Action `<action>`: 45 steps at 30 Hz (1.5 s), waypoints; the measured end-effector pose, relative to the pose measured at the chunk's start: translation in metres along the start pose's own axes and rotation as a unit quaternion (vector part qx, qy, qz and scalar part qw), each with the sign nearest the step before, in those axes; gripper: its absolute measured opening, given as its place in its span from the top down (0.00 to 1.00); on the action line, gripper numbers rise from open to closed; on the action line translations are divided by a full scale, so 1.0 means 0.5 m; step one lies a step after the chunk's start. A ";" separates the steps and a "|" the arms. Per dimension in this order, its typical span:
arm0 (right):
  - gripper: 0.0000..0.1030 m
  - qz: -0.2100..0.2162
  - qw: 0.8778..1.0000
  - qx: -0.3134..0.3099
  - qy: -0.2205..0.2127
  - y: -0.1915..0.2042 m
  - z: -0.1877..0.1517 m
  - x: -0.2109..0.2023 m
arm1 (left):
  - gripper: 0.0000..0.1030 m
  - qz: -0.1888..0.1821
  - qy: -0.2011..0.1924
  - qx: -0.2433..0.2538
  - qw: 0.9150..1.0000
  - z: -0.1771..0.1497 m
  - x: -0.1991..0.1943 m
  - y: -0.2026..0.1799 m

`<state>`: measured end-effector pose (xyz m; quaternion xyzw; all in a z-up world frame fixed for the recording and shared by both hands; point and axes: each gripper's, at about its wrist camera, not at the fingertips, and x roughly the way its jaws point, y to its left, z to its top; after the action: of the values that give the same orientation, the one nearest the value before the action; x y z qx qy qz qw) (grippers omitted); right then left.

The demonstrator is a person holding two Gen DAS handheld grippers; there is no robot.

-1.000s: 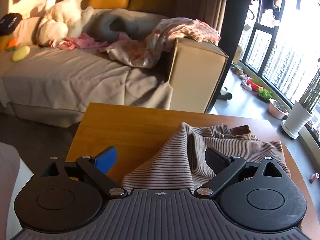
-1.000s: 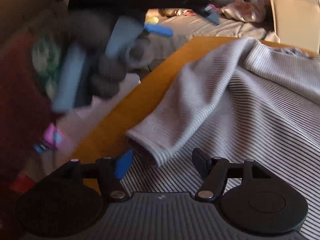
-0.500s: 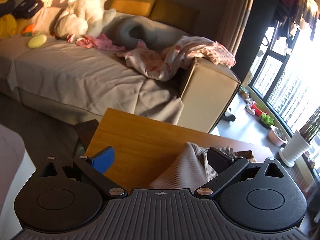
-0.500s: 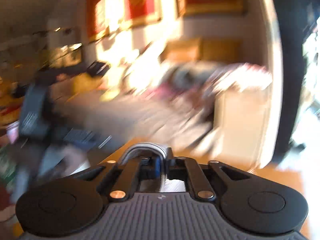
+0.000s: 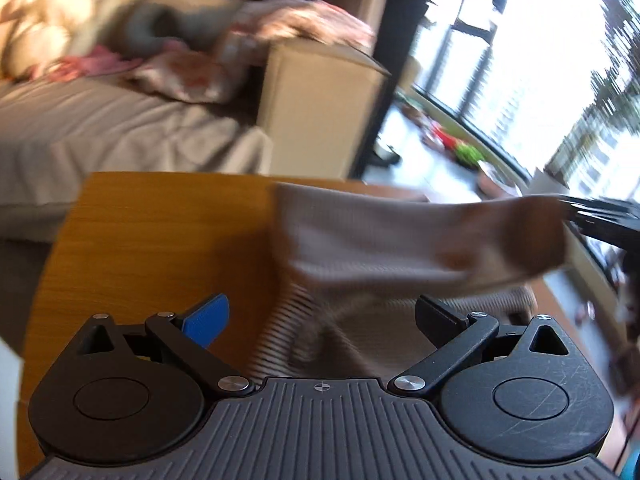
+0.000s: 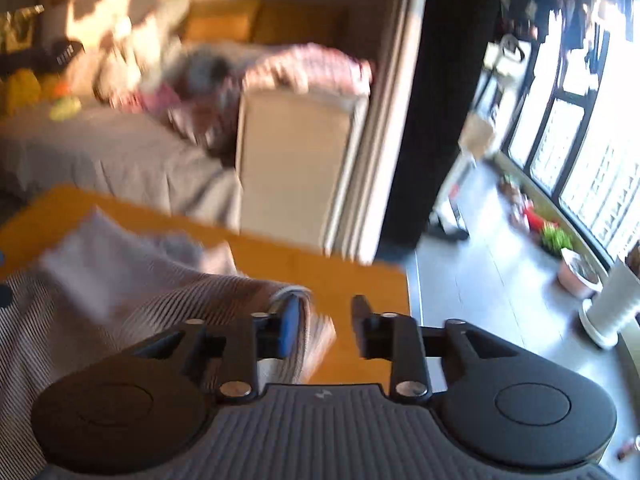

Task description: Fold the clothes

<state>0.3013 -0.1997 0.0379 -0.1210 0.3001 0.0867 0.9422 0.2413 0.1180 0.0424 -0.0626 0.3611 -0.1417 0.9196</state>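
Observation:
A brown-and-white striped top (image 5: 360,332) lies rumpled on the wooden table (image 5: 160,240). In the left wrist view my left gripper (image 5: 322,316) is open just above its near folds, nothing between the fingers. One sleeve (image 5: 420,236) is stretched out to the right, blurred, and ends at my right gripper (image 5: 600,220). In the right wrist view the right gripper (image 6: 326,328) is open over the table's right edge. The sleeve cuff (image 6: 316,332) lies against the blue finger (image 6: 290,328), and the black finger (image 6: 362,326) stands apart from it.
Behind the table stands a grey sofa (image 5: 120,128) with loose clothes (image 5: 304,24), cushions and a plush toy. Its beige armrest (image 6: 288,160) is close to the table's far edge. Right of the table are open floor (image 6: 480,280), potted plants (image 6: 556,240) and tall windows (image 6: 580,140).
The right gripper, shut on the sleeve cuff half a second ago, has carried it to the right across the top and opened. The left gripper stays open and has swung right.

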 end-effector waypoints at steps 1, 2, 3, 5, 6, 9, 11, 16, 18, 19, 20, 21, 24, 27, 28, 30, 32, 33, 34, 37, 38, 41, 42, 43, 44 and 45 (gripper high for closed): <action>0.57 0.000 1.000 0.003 0.006 -0.010 -0.017 0.001 | 0.01 -0.004 0.003 0.016 1.000 -0.011 0.007 -0.012; 0.52 0.002 1.000 0.018 0.004 -0.016 -0.027 -0.003 | 0.01 -0.007 0.006 0.031 0.999 -0.022 0.014 -0.023; 0.41 0.004 0.999 0.034 0.000 -0.023 -0.036 -0.007 | 0.01 -0.006 0.006 0.043 0.999 -0.032 0.021 -0.029; 0.33 0.008 0.998 0.065 -0.007 -0.035 -0.054 -0.016 | 0.00 0.007 0.001 0.060 0.998 -0.053 0.033 -0.035; 0.33 0.022 0.996 0.085 -0.012 -0.035 -0.056 -0.017 | 0.00 0.015 -0.002 0.068 0.998 -0.063 0.039 -0.038; 0.33 0.062 0.989 0.135 -0.013 -0.035 -0.060 -0.004 | 0.00 0.031 -0.006 0.061 0.998 -0.091 0.050 -0.031; 0.39 0.067 0.988 0.142 0.005 -0.025 -0.078 0.023 | 0.00 0.039 -0.005 0.041 0.998 -0.103 0.048 -0.023; 0.93 0.065 0.988 0.137 0.029 0.011 -0.093 0.078 | 0.00 0.049 -0.016 -0.006 0.999 -0.121 0.022 -0.019; 0.94 0.070 0.988 0.140 0.002 0.009 -0.069 0.068 | 0.00 0.041 -0.019 -0.012 0.999 -0.134 0.010 -0.036; 0.94 0.072 0.987 0.140 -0.003 0.007 -0.057 0.062 | 0.00 0.034 -0.019 -0.010 0.999 -0.141 0.004 -0.046; 0.94 0.074 0.987 0.140 -0.008 0.004 -0.046 0.056 | 0.00 0.030 -0.018 -0.008 0.999 -0.147 -0.001 -0.055; 0.94 0.075 0.988 0.136 -0.005 0.006 -0.041 0.057 | 0.00 0.029 -0.016 -0.005 0.999 -0.152 -0.004 -0.064; 0.93 0.057 0.991 0.117 0.027 0.018 -0.058 0.082 | 0.00 0.036 -0.019 -0.004 0.999 -0.148 -0.014 -0.073; 0.81 0.049 0.991 0.116 0.047 0.020 -0.086 0.099 | 0.00 0.049 -0.026 -0.007 0.998 -0.120 -0.018 -0.068; 0.73 0.056 0.990 0.120 0.043 0.021 -0.088 0.095 | 0.00 0.055 -0.033 -0.005 0.998 -0.107 -0.019 -0.067; 0.66 0.069 0.989 0.126 0.036 0.023 -0.093 0.088 | 0.00 0.066 -0.047 -0.001 0.997 -0.079 -0.022 -0.065; 0.61 0.082 0.987 0.132 0.028 0.025 -0.097 0.080 | 0.02 0.069 -0.062 0.010 0.996 -0.051 -0.025 -0.071; 0.56 0.088 0.987 0.135 0.024 0.026 -0.099 0.077 | 0.04 0.068 -0.064 0.016 0.995 -0.040 -0.022 -0.076; 0.50 0.095 0.986 0.138 0.021 0.027 -0.101 0.073 | 0.14 0.066 -0.064 0.023 0.995 -0.030 -0.016 -0.081; 0.39 0.114 0.982 0.148 0.009 0.029 -0.108 0.062 | 0.34 0.057 -0.063 0.036 0.996 -0.003 0.002 -0.096; 0.36 0.120 0.981 0.151 0.006 0.030 -0.110 0.058 | 0.34 0.050 -0.060 0.033 0.996 0.000 0.011 -0.098; 0.11 0.140 0.977 0.160 -0.006 0.033 -0.116 0.047 | 0.34 0.034 -0.046 0.022 0.998 0.002 0.045 -0.098; 0.04 0.146 0.976 0.163 -0.010 0.034 -0.119 0.043 | 0.34 0.033 -0.037 0.018 0.999 -0.001 0.059 -0.096; 0.00 0.136 0.977 0.165 0.007 0.038 -0.134 0.058 | 0.33 0.034 -0.026 0.012 0.999 -0.006 0.074 -0.093; 0.00 0.124 0.978 0.166 0.025 0.043 -0.150 0.075 | 0.33 0.035 -0.018 0.012 0.999 -0.012 0.086 -0.089; 0.00 0.129 0.976 0.172 0.024 0.040 -0.152 0.075 | 0.32 0.036 -0.010 0.015 0.999 -0.018 0.098 -0.085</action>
<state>0.2855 -0.1984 -0.0479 0.0805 0.3463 0.1517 0.9223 0.2602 0.0624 0.0135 -0.0371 0.3515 -0.1128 0.9286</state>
